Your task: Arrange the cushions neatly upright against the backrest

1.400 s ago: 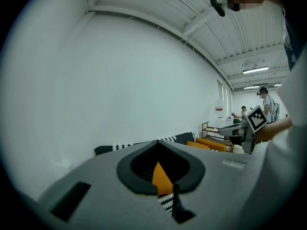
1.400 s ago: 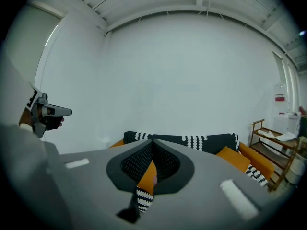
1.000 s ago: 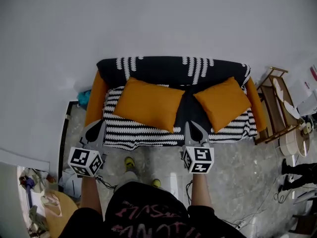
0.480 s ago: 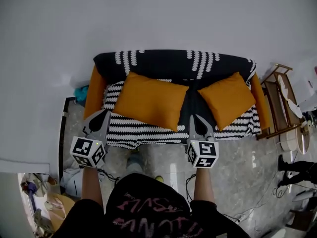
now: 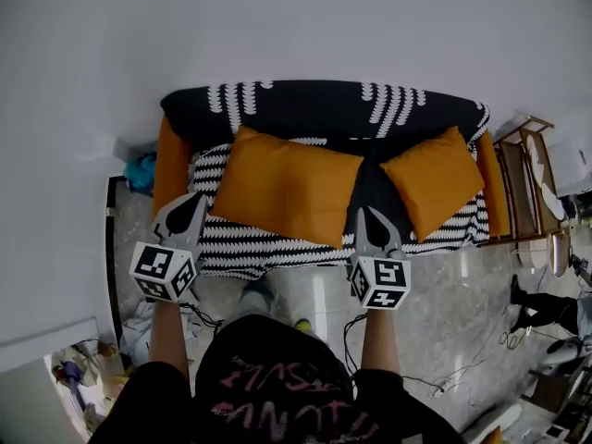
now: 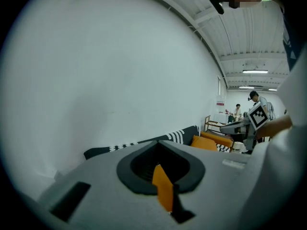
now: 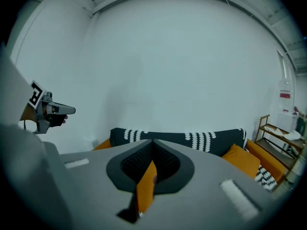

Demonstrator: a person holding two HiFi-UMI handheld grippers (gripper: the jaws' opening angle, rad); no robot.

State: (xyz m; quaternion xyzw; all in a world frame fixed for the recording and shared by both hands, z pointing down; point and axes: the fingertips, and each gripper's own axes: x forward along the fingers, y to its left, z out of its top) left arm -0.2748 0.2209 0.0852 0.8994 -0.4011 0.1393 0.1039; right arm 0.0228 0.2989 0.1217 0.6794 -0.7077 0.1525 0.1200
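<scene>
Two orange cushions rest on a sofa with a black-and-white patterned cover. The large left cushion and the smaller right cushion both sit askew on the seat, their far edges near the backrest. My left gripper is shut and empty at the seat's front left corner. The right gripper is also shut and empty, over the seat's front edge between the cushions. In the right gripper view the right cushion shows below the backrest.
A wooden side shelf stands at the sofa's right end. A teal object lies on the floor by its left end. Cables trail on the floor at the right, near a person's legs. A white wall is behind the sofa.
The sofa has come closer in the view, and both shut grippers now reach its front edge. The cushions have not moved.
</scene>
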